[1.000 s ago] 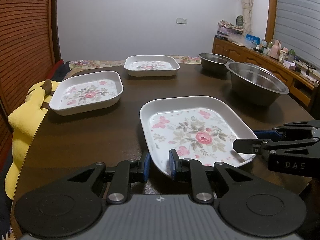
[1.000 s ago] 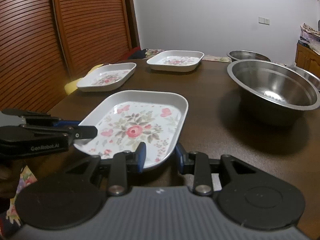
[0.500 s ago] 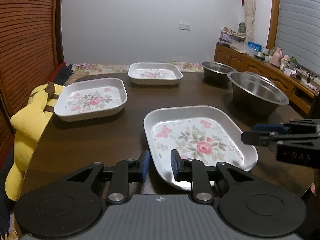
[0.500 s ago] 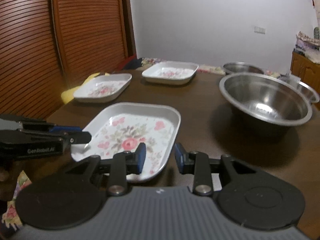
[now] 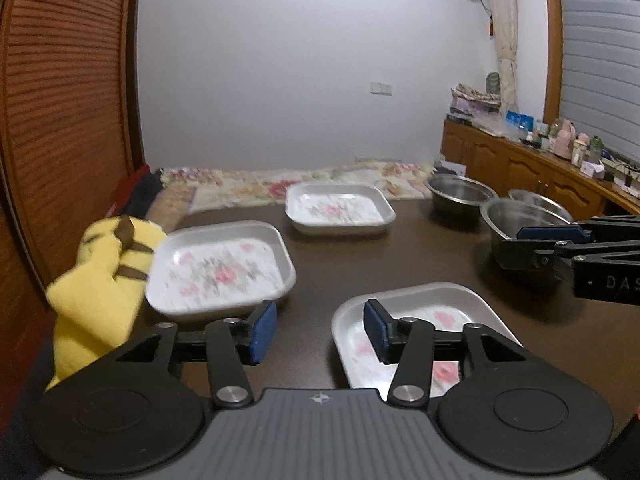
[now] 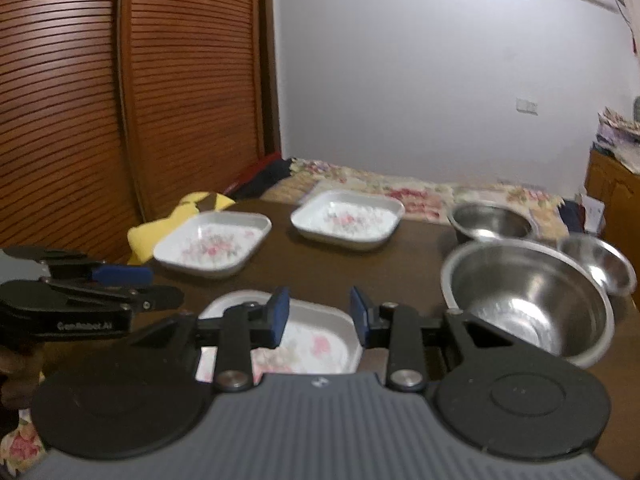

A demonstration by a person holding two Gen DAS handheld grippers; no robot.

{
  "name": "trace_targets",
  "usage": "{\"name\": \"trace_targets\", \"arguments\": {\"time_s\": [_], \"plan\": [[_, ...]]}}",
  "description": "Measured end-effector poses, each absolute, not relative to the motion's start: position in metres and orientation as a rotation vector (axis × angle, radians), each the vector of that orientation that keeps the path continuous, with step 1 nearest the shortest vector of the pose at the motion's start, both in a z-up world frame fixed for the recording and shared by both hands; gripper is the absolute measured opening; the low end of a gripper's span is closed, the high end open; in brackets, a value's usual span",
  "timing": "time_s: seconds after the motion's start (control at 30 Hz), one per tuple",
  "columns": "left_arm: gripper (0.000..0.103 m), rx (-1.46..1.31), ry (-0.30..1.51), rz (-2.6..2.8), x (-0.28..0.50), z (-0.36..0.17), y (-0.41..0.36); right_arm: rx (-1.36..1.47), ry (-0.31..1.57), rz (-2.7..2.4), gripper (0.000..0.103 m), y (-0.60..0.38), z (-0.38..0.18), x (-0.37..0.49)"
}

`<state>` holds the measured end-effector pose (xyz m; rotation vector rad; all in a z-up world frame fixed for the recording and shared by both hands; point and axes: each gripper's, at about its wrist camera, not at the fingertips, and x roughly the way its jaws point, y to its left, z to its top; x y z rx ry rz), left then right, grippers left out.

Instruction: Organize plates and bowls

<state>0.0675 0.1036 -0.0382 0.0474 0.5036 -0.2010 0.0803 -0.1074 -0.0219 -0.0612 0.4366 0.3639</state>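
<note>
Three white floral plates lie on the dark table: a near plate (image 5: 424,320) (image 6: 312,340), a left plate (image 5: 220,268) (image 6: 212,244) and a far plate (image 5: 338,212) (image 6: 346,220). Three steel bowls stand on the right: a large bowl (image 6: 524,296) (image 5: 516,216), a far bowl (image 6: 490,224) (image 5: 456,194) and a small bowl (image 6: 600,264) (image 5: 540,200). My left gripper (image 5: 320,332) (image 6: 132,280) is open and empty, raised above the near plate's left edge. My right gripper (image 6: 318,316) (image 5: 520,240) is open and empty above the near plate.
A yellow plush toy (image 5: 100,268) (image 6: 180,216) rests at the table's left edge beside the left plate. A floral cloth (image 5: 304,184) lies beyond the table (image 5: 400,264). A wooden sideboard (image 5: 540,176) with clutter runs along the right wall.
Both grippers have lifted up and back from the near plate. The left jaws have opened wider. The views now look higher, showing more wall.
</note>
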Motion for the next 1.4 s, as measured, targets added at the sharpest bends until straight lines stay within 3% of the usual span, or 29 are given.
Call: {"name": "trace_targets", "arguments": {"time_s": [0.23,0.7,0.93,1.4], "plan": [[0.061,0.056,0.480,-0.150,0.098,-0.028,0.129,-0.086,0.438,0.427,0.042,-0.074,-0.013,0.110],[0.062,0.008,0.505,-0.058,0.158,-0.036,0.197,-0.102,0.552,0.505,0.042,-0.008,-0.017,0.188],[0.043,-0.033,0.561,-0.049,0.178,-0.058,0.220,-0.110,0.626,0.495,0.041,0.009,-0.030,0.219],[0.026,-0.084,0.612,-0.086,0.191,-0.079,0.234,-0.127,0.766,0.498,0.039,0.029,-0.058,0.246]]}}
